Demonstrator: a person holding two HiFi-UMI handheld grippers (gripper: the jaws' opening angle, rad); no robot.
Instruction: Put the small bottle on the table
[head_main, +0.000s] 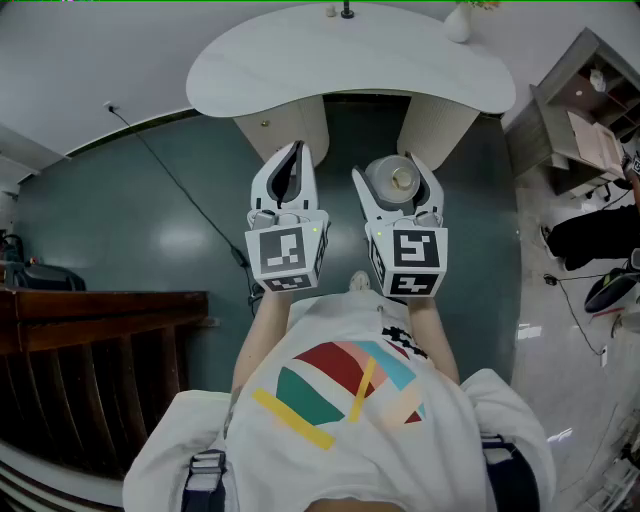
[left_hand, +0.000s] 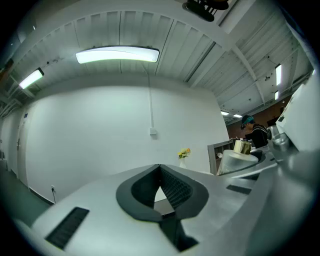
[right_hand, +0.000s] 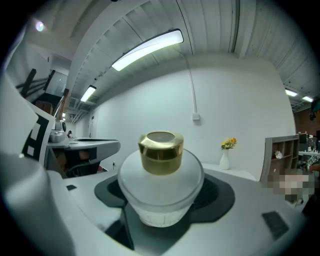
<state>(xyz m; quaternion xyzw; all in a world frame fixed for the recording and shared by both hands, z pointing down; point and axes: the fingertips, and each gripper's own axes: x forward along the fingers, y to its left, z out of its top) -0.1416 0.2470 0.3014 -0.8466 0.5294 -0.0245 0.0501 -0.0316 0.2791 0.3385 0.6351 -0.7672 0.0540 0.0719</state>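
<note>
Two grippers up, but only your right gripper (head_main: 393, 175) matters: it's clamped around the frosted, gold-capped small bottle (right_hand: 161, 180), which is standing cap-up. Your left gripper (head_main: 292, 155) is pinched closed, empty. The white table (head_main: 300, 70) is straight ahead, well apart. No readable label.

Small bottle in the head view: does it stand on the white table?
No, the small bottle sits between the fingers of the right gripper, in the air and short of the white table.
</note>
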